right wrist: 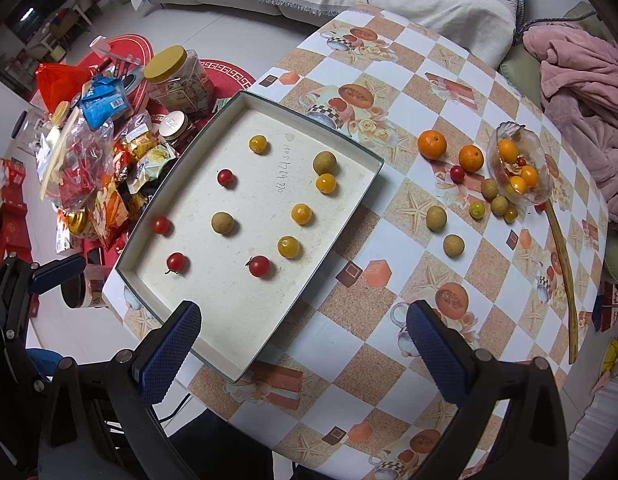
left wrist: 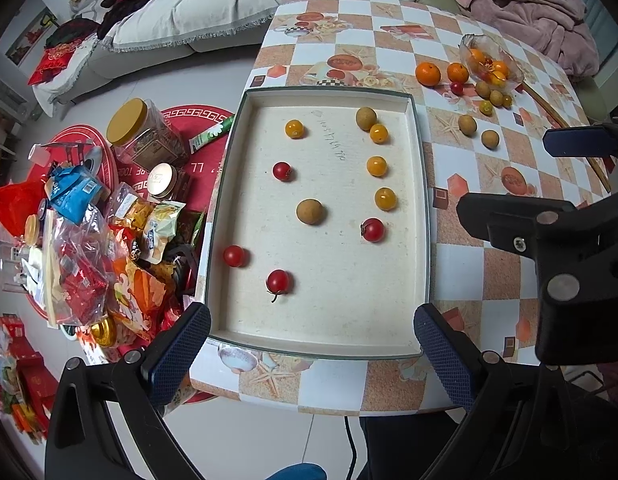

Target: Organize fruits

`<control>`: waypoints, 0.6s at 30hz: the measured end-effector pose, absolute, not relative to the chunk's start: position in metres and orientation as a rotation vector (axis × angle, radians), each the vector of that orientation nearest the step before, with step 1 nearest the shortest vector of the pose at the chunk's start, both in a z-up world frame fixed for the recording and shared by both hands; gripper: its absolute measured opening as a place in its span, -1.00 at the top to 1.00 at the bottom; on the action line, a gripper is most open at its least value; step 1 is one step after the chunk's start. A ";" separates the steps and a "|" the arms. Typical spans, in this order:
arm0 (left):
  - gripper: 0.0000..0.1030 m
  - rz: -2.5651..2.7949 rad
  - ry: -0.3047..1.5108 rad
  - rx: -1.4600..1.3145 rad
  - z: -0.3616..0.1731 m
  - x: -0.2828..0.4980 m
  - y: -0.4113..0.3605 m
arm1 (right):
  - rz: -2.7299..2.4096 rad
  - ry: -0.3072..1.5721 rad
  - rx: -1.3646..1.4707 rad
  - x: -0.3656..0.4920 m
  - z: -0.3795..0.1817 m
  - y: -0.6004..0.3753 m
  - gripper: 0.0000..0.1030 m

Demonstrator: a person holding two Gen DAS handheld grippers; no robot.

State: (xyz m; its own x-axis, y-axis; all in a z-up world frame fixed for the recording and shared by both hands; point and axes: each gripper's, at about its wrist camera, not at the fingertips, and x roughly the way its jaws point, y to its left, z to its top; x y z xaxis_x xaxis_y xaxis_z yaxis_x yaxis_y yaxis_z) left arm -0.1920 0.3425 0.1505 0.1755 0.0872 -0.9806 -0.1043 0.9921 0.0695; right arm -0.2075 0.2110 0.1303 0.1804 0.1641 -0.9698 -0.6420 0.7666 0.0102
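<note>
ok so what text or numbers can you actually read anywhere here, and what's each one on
Handwritten digits on the floor of the shallow white rectangular tray: a number string, too faint and upside down to read reliably.
"LL" and "TOGE": partial white letters on the red round mat.
Print on the silver-lidded jar and the snack packets: too small and blurred.

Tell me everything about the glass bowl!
The glass bowl is clear, with a wavy rim. It sits tipped on the checkered table, far from the tray, near the pink blanket. Inside lie orange and yellow fruits and a small red one. A few little brown and yellow fruits crowd against its outside. A long wooden stick runs out from under it. Neither tongs touch it.
</note>
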 end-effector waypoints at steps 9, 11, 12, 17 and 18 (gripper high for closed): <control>-0.99 0.114 1.393 -0.001 0.149 -0.189 0.341 | 0.605 1.275 -0.461 -0.207 0.129 0.211 -0.99; -0.99 0.110 1.394 0.001 0.149 -0.187 0.341 | 0.602 1.275 -0.462 -0.206 0.129 0.211 -0.99; -0.99 0.110 1.394 0.000 0.149 -0.187 0.341 | 0.602 1.276 -0.462 -0.207 0.129 0.211 -0.99; -0.99 0.104 1.401 0.002 0.146 -0.185 0.339 | 0.599 1.277 -0.457 -0.206 0.129 0.212 -0.99; -0.99 0.101 1.403 0.001 0.146 -0.185 0.340 | 0.599 1.277 -0.457 -0.207 0.129 0.212 -0.99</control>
State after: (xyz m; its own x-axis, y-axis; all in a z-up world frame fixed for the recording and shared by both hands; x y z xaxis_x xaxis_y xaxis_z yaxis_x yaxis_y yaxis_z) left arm -0.1852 0.3397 0.1458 0.1637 0.0714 -0.9839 -0.0707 0.9957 0.0605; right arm -0.2067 0.2122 0.1286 0.1743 0.1601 -0.9716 -0.6448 0.7643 0.0103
